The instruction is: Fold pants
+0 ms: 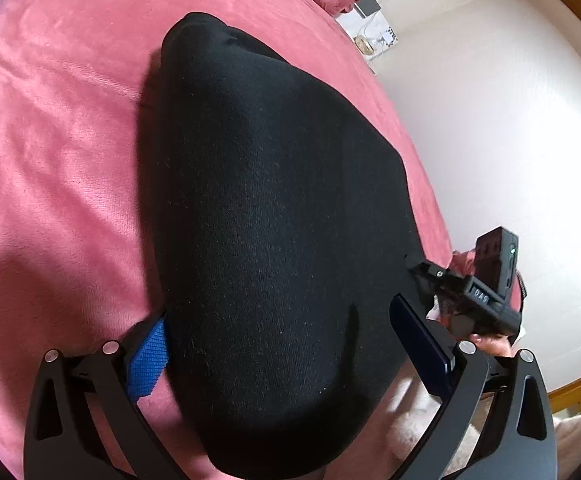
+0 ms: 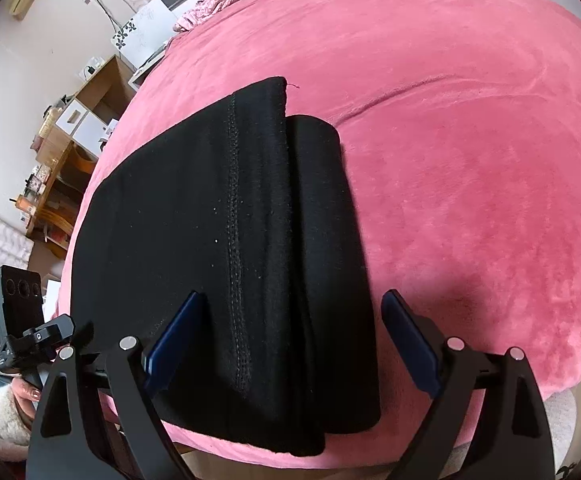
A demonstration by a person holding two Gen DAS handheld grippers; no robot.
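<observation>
Currently we list: black pants, folded, on the pink bed near its edge. Right gripper and left gripper, jaws apart, straddle it, gripping nothing. Risk: a withdrawing finger snags cloth and undoes the fold.

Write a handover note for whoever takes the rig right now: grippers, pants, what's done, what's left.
Left hand-held gripper: open, fingers straddling the near end of the pants, not pinching them.
Right hand-held gripper: open wide, holding nothing; left finger over the cloth, right finger over the blanket.
Pants: a black folded stack lying flat on the pink blanket at the near edge of the bed. The layers are offset, with a lower layer showing along the right side.
Done: pants are folded into a compact bundle and released.
Left: probably only squaring the offset edges or one more fold if a smaller bundle is wanted, then withdraw.
</observation>
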